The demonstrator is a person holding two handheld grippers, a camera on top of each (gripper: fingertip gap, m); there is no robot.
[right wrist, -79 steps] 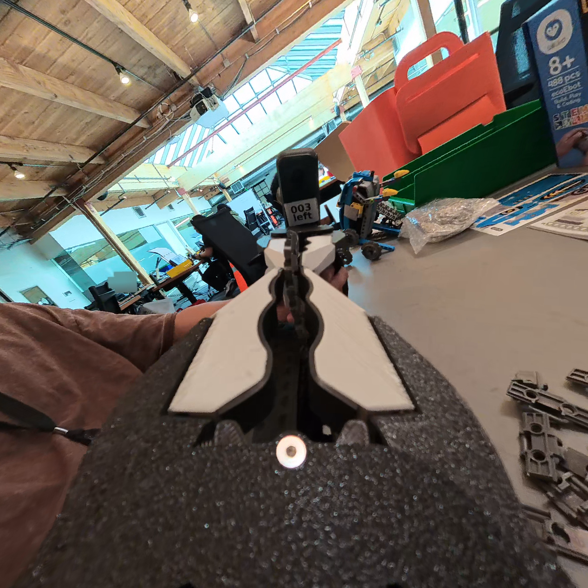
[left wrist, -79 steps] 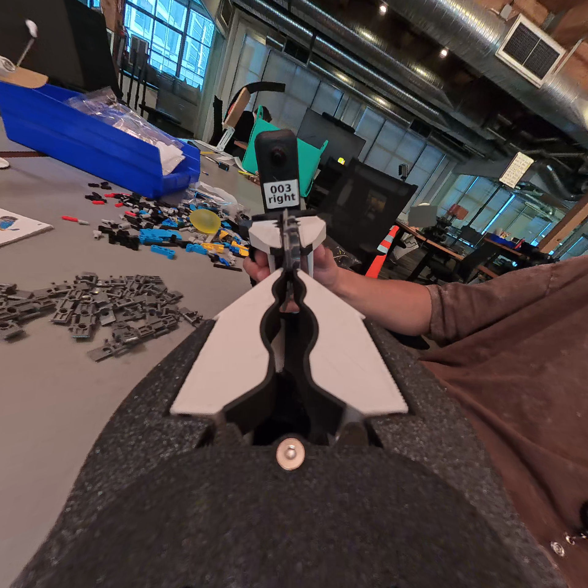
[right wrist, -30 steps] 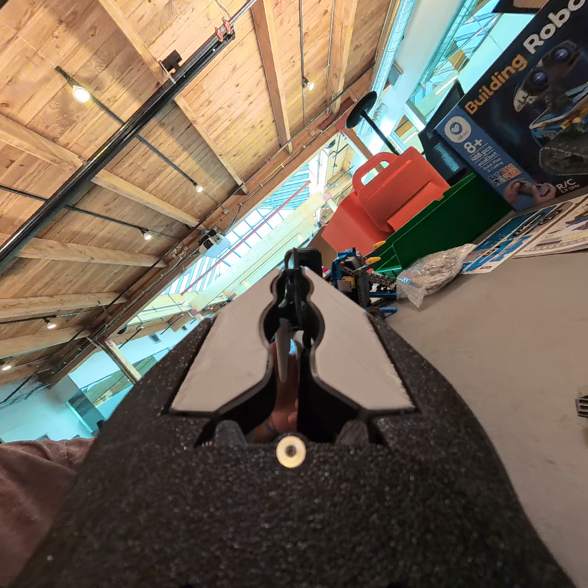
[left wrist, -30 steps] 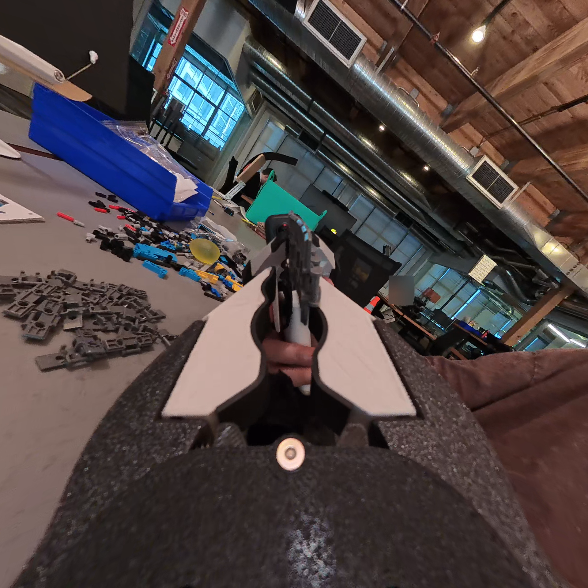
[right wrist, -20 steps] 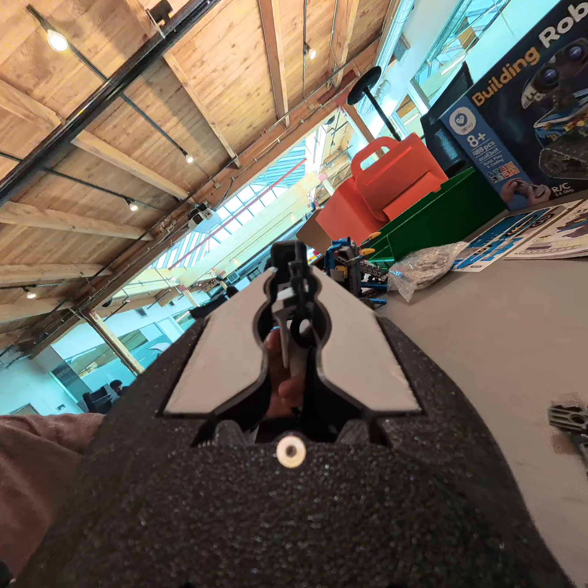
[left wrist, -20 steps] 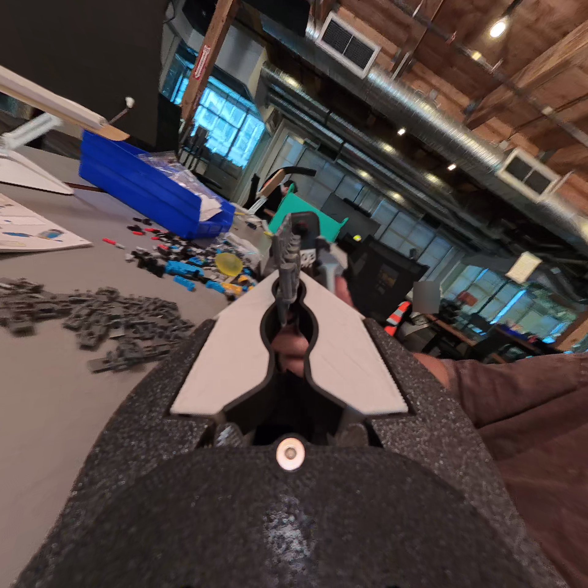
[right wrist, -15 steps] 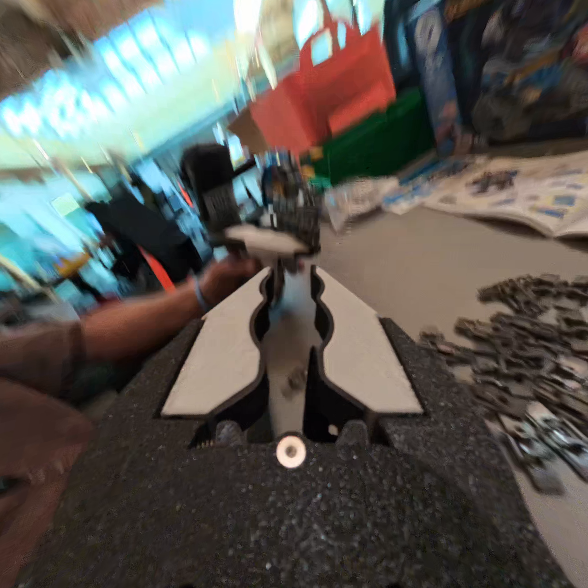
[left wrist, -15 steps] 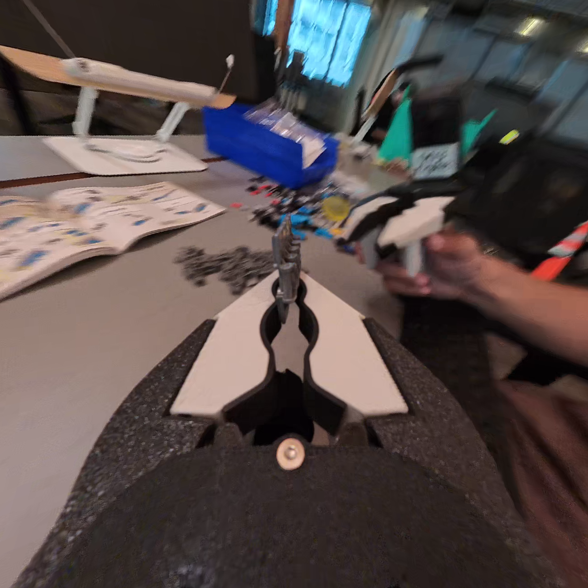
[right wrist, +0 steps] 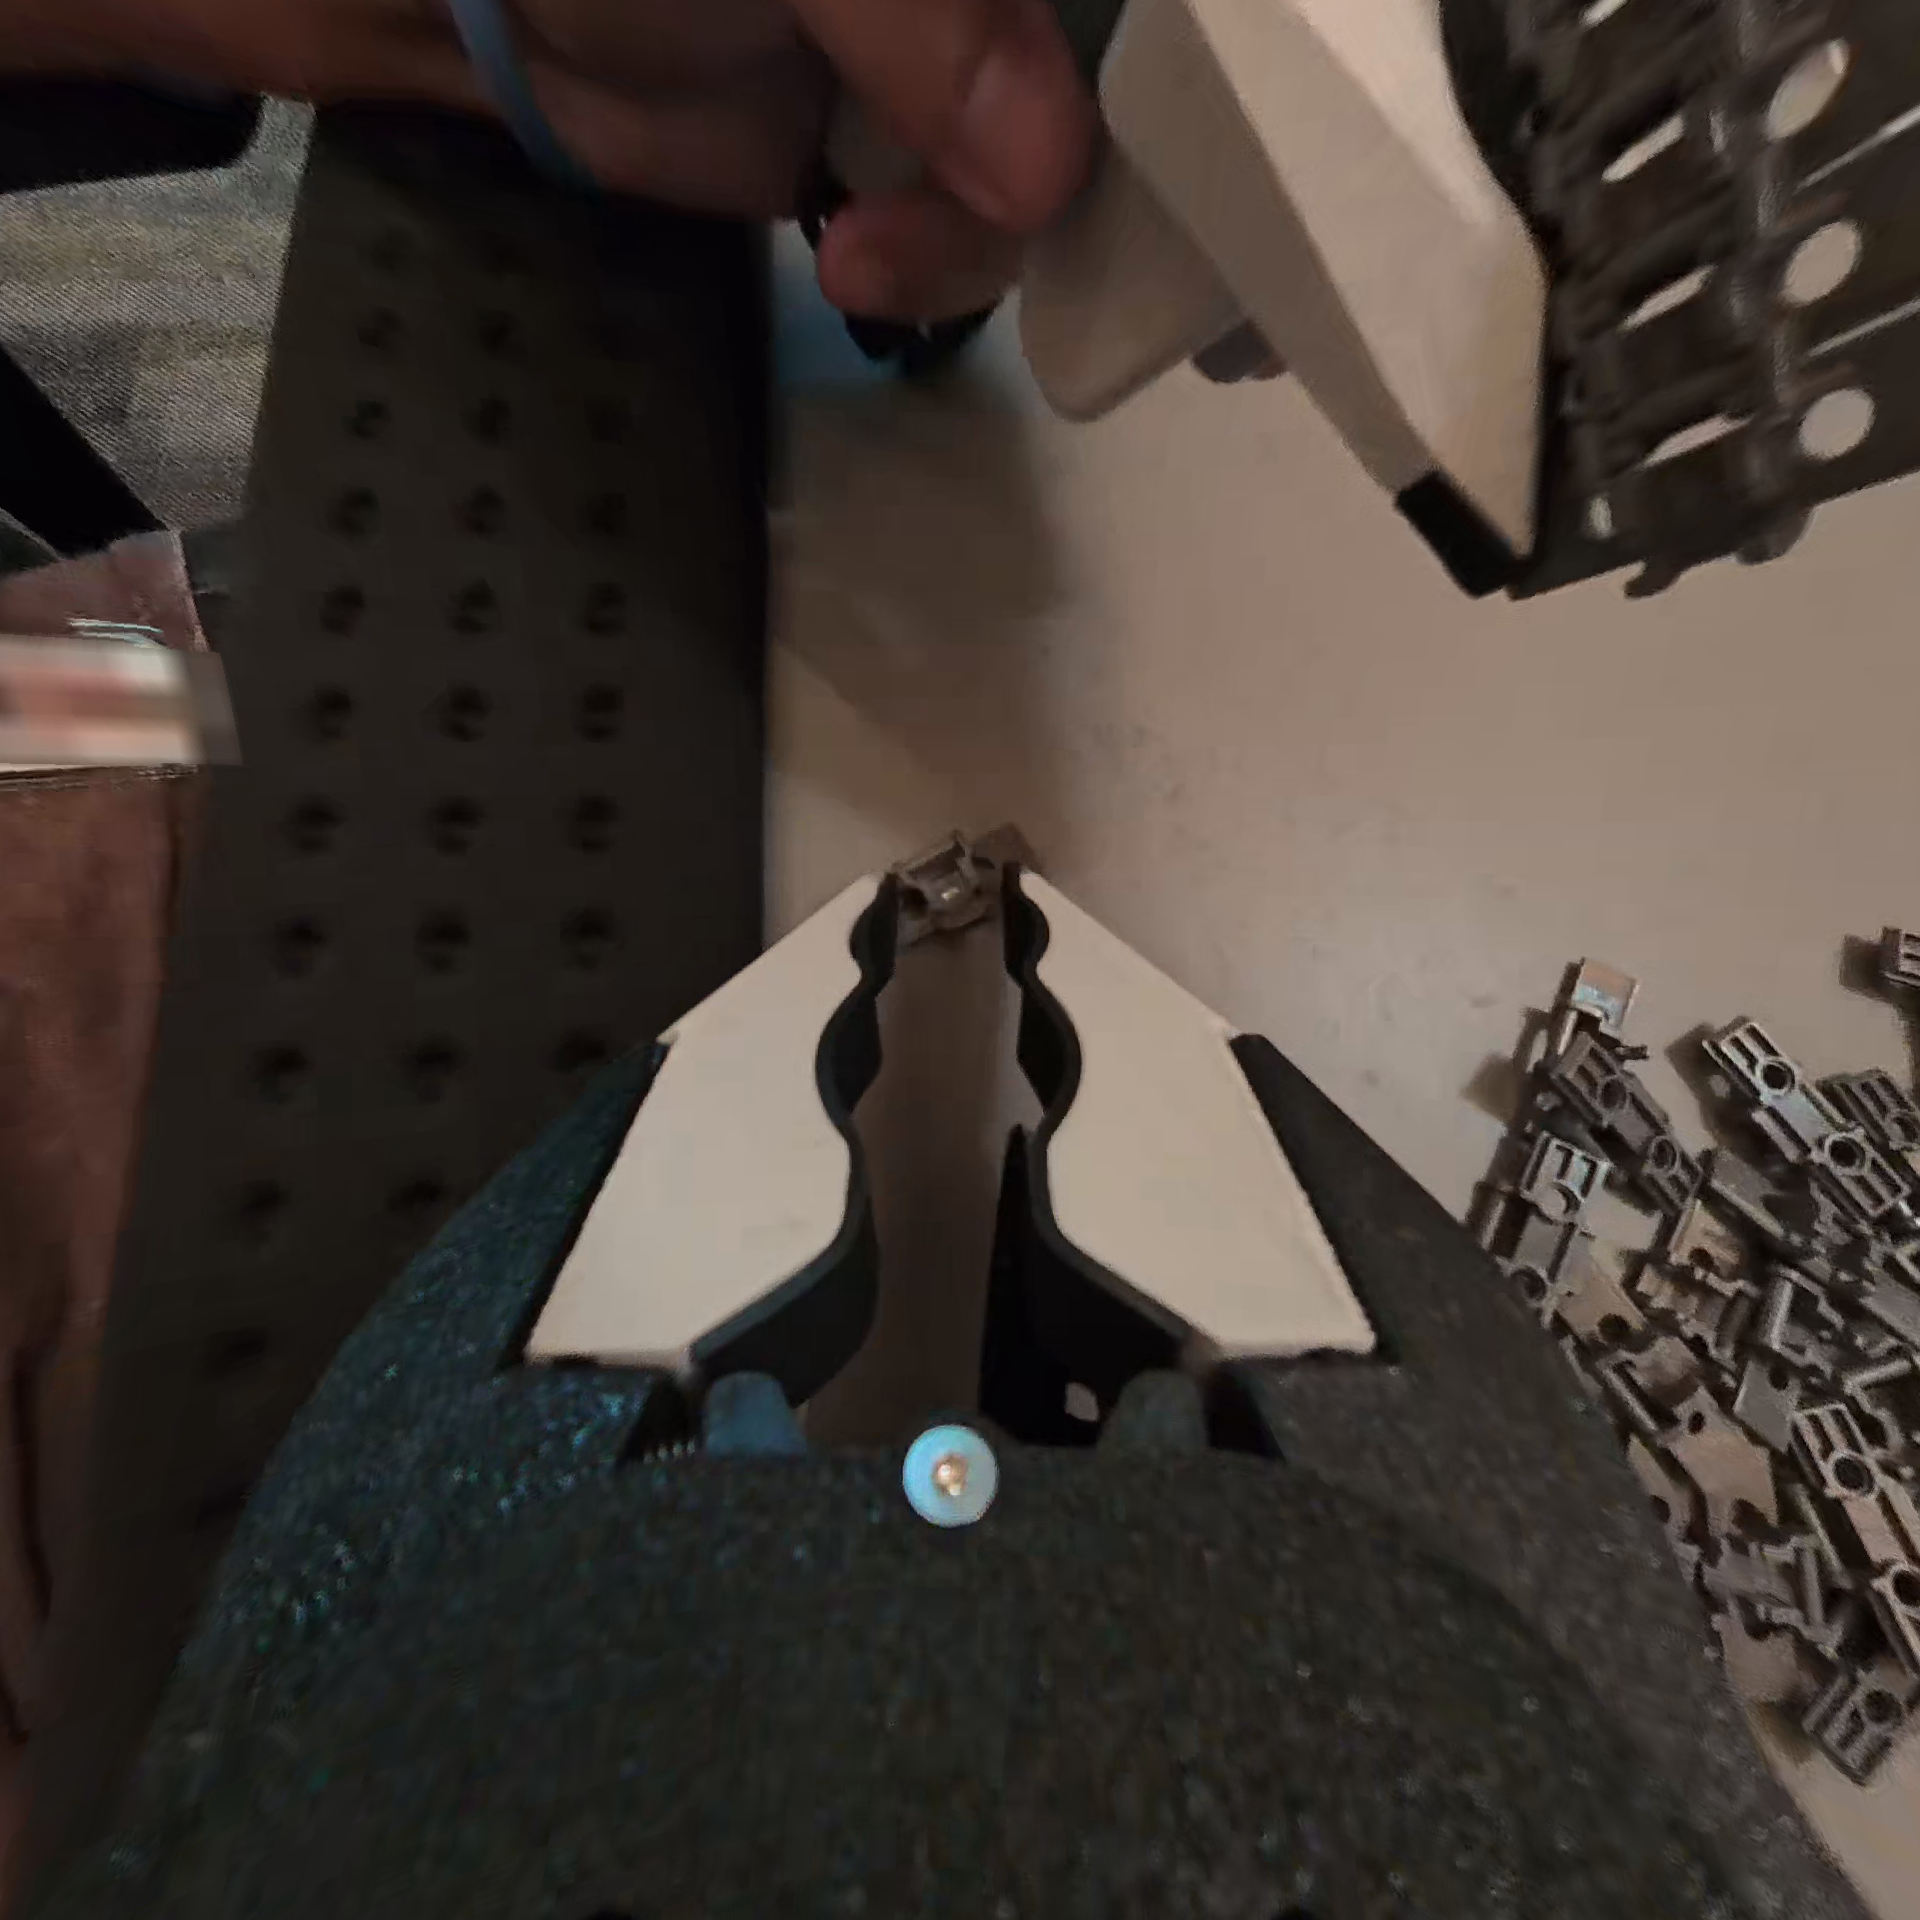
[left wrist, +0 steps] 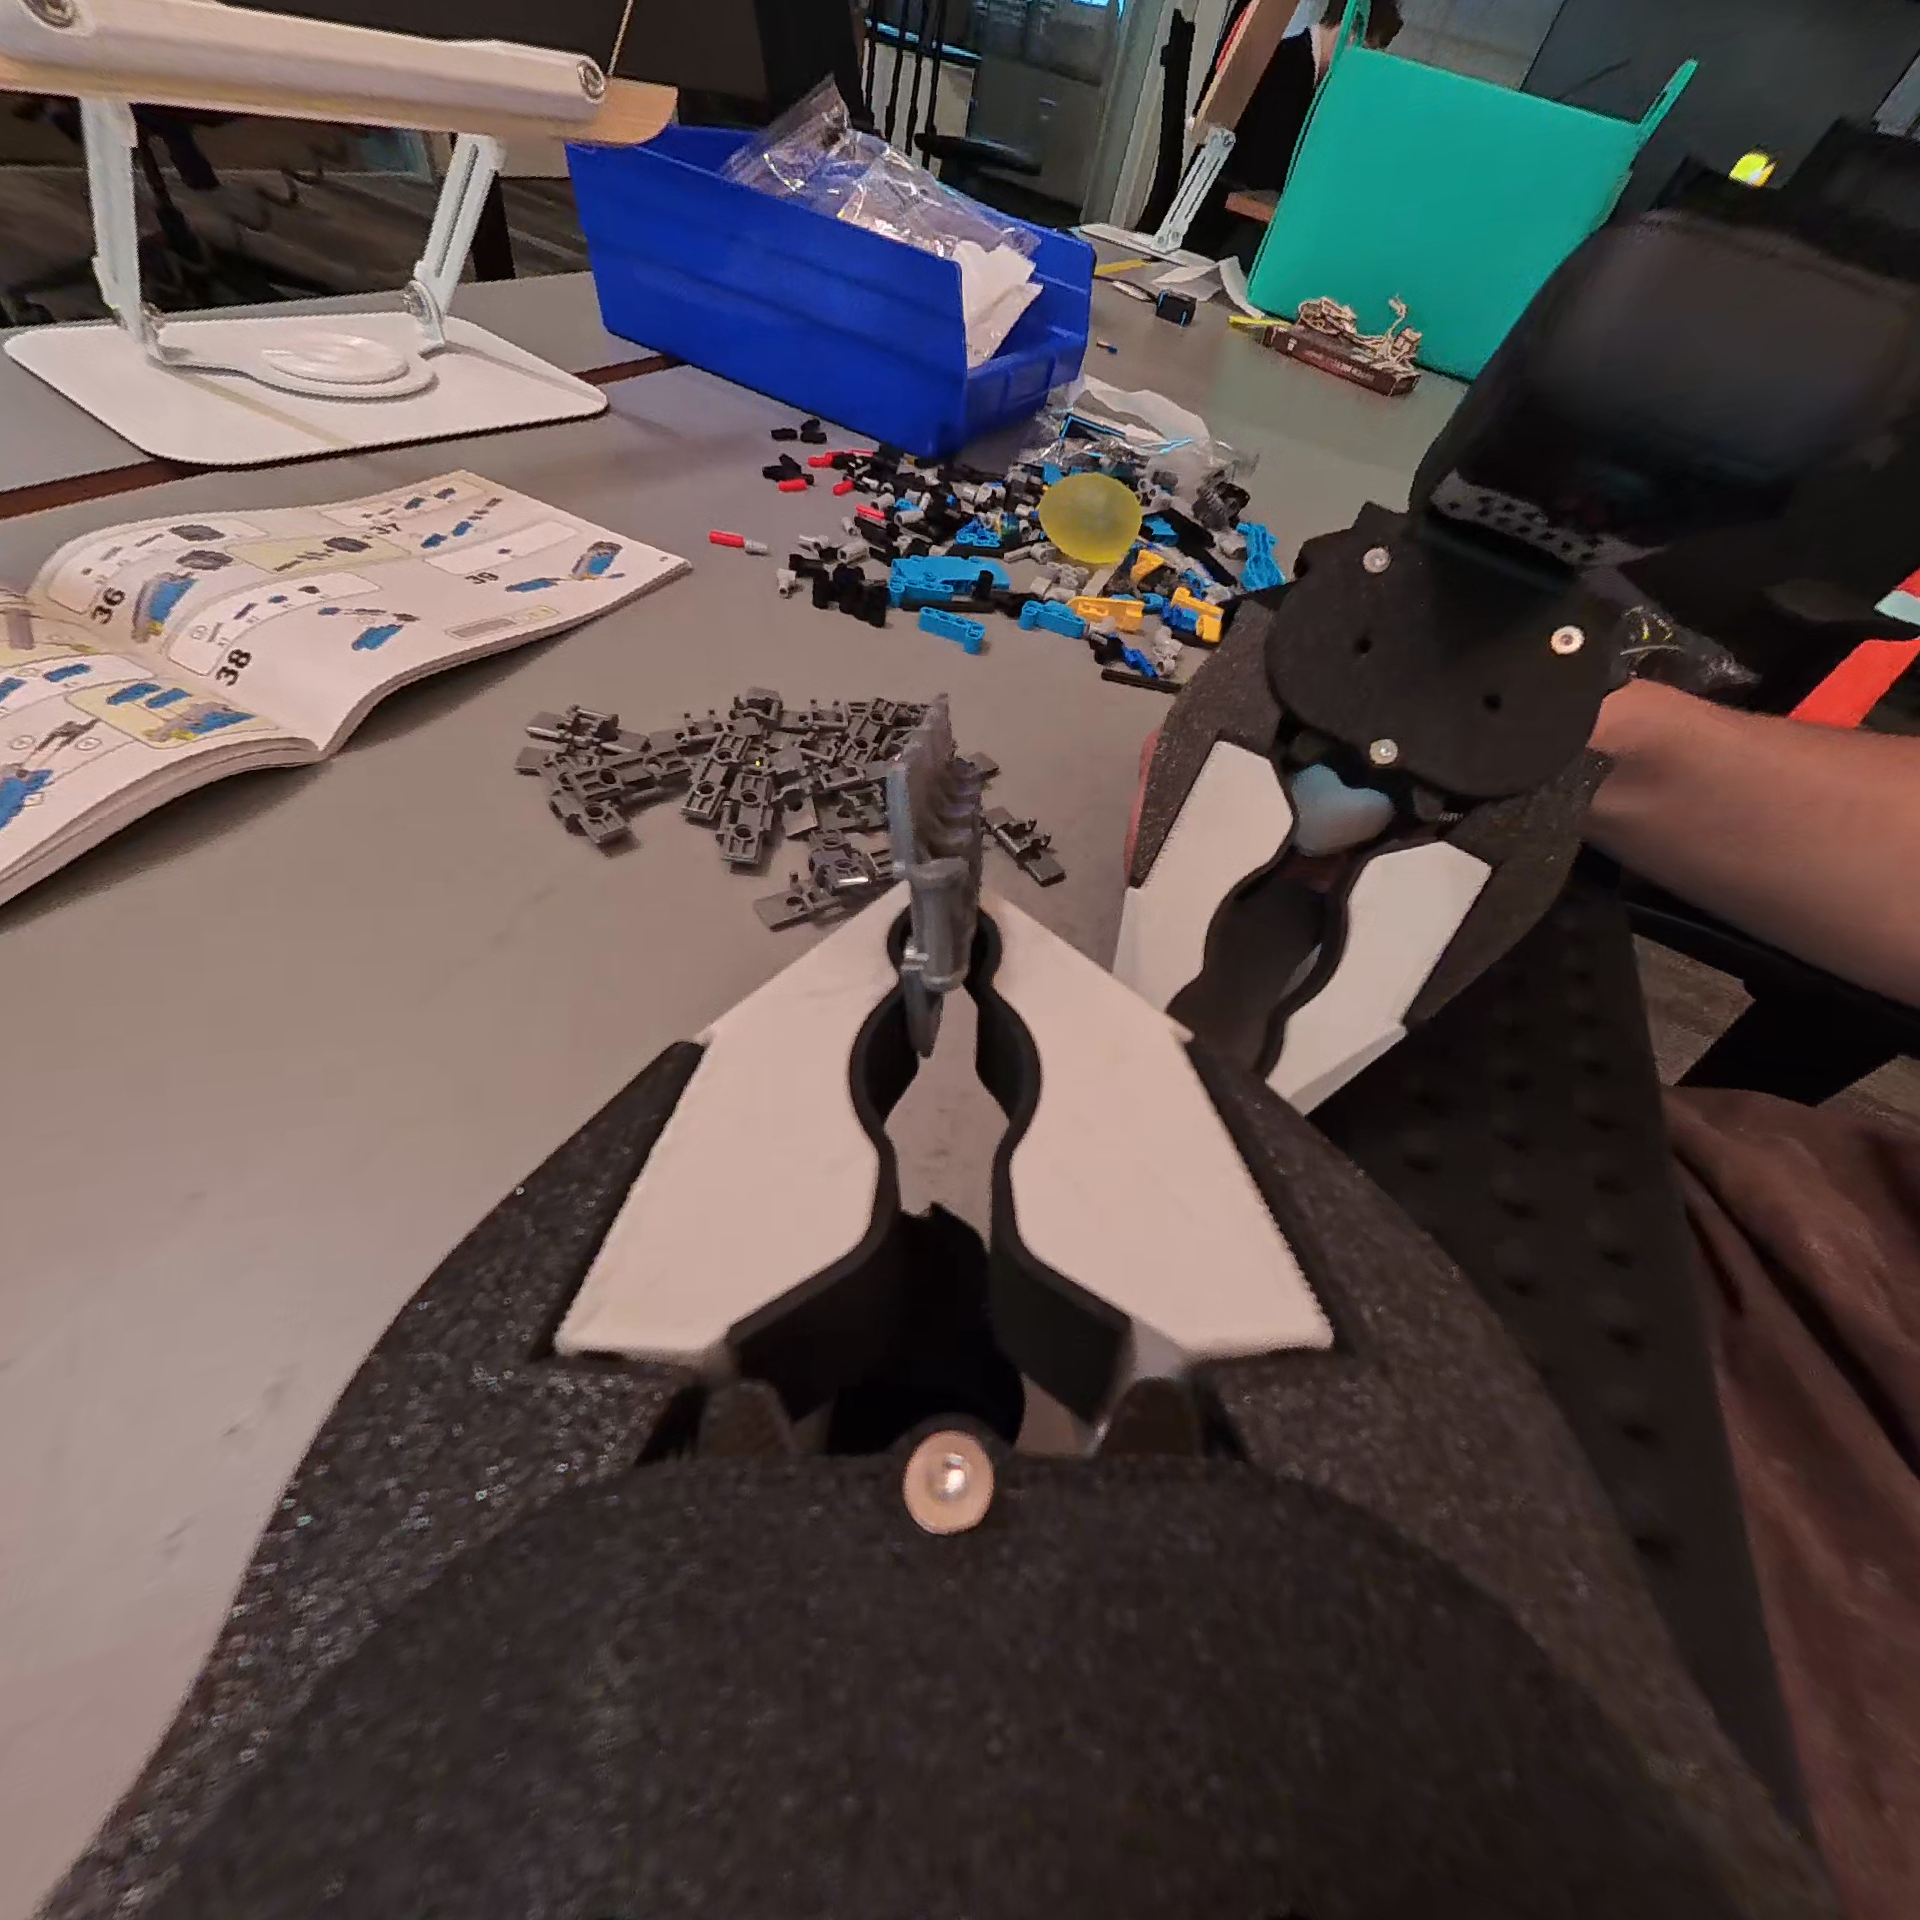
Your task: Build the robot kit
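Note:
My left gripper (left wrist: 940,920) is shut on a strip of joined grey track links (left wrist: 935,821) that stands upright above the grey table (left wrist: 364,1039). It also shows in the right wrist view, with a white finger (right wrist: 1278,260) and the strip (right wrist: 1704,281) at the top right. My right gripper (right wrist: 951,894) points down at the table near its edge. Its jaws stand narrowly apart, with the tips against a single grey link (right wrist: 951,881). In the left wrist view the right gripper's fingers (left wrist: 1195,862) slope down beside my left one, tips hidden.
A pile of loose grey links (left wrist: 748,779) lies just ahead, and it also shows in the right wrist view (right wrist: 1745,1299). Beyond it are coloured parts (left wrist: 1039,592), a yellow dome (left wrist: 1089,506), a blue bin (left wrist: 821,281), an open manual (left wrist: 260,623) and a white stand (left wrist: 291,353). A dark perforated chair (right wrist: 468,727) sits off the table edge. About 9 cm separates my left fingertips from my right.
Both grippers held the strip between them in the air. My right gripper let go and swung down to the table onto a single link. My left tilted towards the table, still holding the strip.

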